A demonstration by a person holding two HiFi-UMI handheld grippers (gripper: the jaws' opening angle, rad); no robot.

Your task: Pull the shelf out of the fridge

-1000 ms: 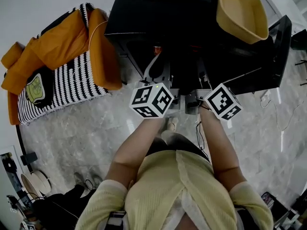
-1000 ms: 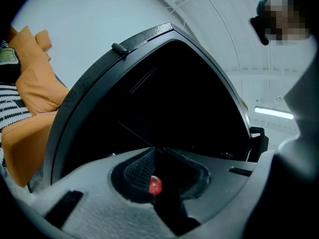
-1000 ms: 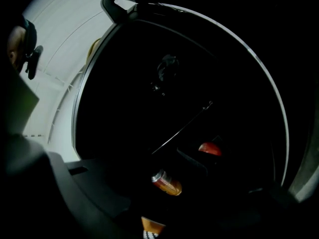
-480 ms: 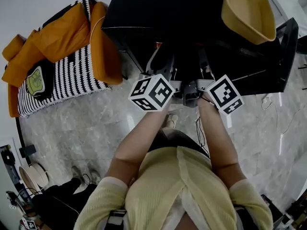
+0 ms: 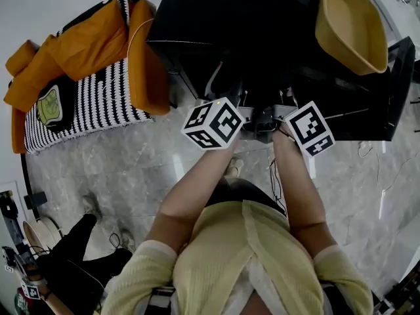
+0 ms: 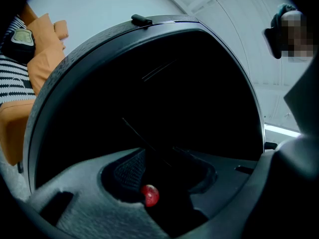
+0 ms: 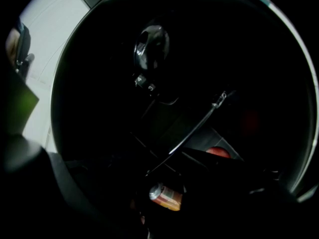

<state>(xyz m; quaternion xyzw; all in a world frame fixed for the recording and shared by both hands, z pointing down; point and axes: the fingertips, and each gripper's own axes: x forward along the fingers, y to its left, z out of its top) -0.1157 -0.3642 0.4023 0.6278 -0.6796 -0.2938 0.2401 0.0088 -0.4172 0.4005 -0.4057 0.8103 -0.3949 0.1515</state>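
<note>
Both grippers point level into the open fridge point(image 5: 197, 25). L gripper point(image 6: 162, 171): jaws have just been opening and are now spread wide, pinching nothing; a small red round thing point(image 6: 150, 195) shows low in the gap, depth unclear. R gripper point(image 5: 283, 100): jaws also just opened, wide, holding nothing. The shelf point(image 7: 199, 126) shows as a thin glinting edge in the dark cabinet, w/ a can point(image 7: 166, 197) below. Judgement: shelf unheld, prob. mostly inside; the pull-out remains to do.

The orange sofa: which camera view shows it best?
The head view: the orange sofa shows nearly whole. The left gripper view catches only a part at its left edge; the right gripper view, nothing.
</note>
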